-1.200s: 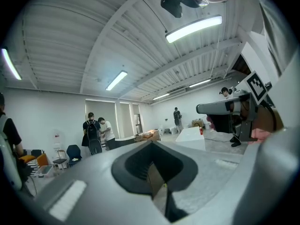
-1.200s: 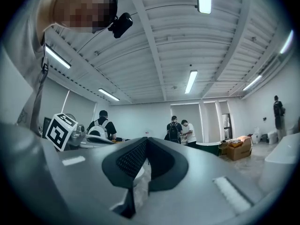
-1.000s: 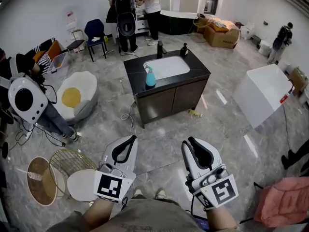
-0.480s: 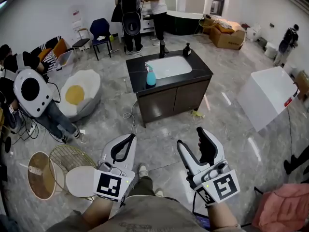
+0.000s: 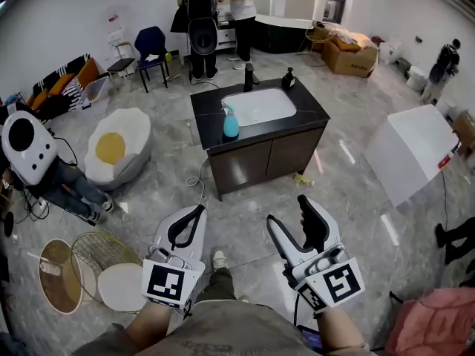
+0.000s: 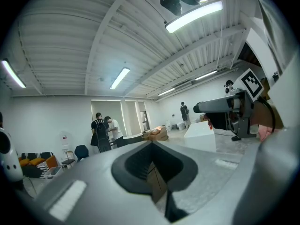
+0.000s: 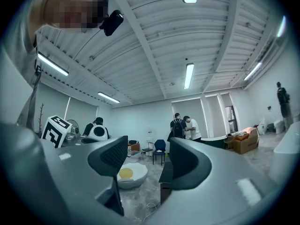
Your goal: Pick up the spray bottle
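The spray bottle (image 5: 231,122), light blue with a pale trigger head, stands on the dark counter (image 5: 211,124) left of the white sink basin (image 5: 259,105). Both grippers hang low over the floor, well short of the counter and pointing toward it. My left gripper (image 5: 196,213) is shut, its fingertips meeting with nothing between them; the left gripper view shows its tips (image 6: 151,146) together. My right gripper (image 5: 290,213) is open. Its jaws have just been opening and nothing is between them, and the right gripper view shows a clear gap (image 7: 147,154). The bottle shows in neither gripper view.
Two dark pump bottles (image 5: 248,76) (image 5: 287,78) stand at the counter's far edge. An egg-shaped cushion (image 5: 116,148) lies at the left, and wire and round side tables (image 5: 100,254) stand by my left gripper. A white block (image 5: 412,154) is at the right. People (image 5: 202,17) stand behind the counter.
The right gripper's jaws went from shut to wide apart. I have stepped forward, one shoe now showing between the grippers. The seated person at the left has slid toward the picture's edge.
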`<state>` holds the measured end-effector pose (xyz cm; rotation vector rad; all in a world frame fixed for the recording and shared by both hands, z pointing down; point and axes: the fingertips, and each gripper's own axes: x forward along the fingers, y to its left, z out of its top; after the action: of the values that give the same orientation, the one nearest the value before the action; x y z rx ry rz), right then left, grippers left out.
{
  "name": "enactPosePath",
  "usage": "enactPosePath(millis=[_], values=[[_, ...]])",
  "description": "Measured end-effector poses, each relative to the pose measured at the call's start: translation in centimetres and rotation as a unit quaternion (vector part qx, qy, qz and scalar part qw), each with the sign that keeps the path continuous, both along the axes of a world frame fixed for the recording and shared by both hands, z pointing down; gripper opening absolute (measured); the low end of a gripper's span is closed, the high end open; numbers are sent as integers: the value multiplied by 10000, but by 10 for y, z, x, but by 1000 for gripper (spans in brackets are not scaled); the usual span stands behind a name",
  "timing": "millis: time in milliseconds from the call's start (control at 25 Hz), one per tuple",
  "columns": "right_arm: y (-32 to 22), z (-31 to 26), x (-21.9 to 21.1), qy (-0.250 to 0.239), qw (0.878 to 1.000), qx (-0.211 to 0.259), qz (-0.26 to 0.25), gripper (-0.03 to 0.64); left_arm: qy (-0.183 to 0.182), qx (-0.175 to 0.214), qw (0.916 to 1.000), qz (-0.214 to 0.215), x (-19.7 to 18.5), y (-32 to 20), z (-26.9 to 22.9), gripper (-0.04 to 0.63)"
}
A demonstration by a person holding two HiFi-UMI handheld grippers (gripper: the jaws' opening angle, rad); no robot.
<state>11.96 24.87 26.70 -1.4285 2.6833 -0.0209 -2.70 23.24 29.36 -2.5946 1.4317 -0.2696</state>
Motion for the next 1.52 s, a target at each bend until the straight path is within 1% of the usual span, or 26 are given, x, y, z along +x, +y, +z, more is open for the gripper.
enactPosePath(millis=[240,520,720,840,1000,1280,1520], values=[[-66,11,-18,72,9998,-163,36,298,12,-119,9999,39,-17,-63,9,0],[-160,24,-57,153,9991,-381,124,305,-17,-295,9994,172,-52,-156,22,0],[-226,41,-84,141,9980,-586,192,307,-65,-539,9983,233,-75,-219,41,0],[-258,53,-98,187,9970,-713,238,314,-93,-623,9975,312,-84,-249,50,0],[-293,73,-105,186,9948,-934,350,321,-61,-736,9965,380,-91,-282,61,0],[-341,104,-102,317,9901,-1279,475,327,3,-978,9945,388,-95,-322,83,0],[-379,128,-101,384,9872,-1490,426,345,-7,-1216,9920,344,-94,-358,106,0]])
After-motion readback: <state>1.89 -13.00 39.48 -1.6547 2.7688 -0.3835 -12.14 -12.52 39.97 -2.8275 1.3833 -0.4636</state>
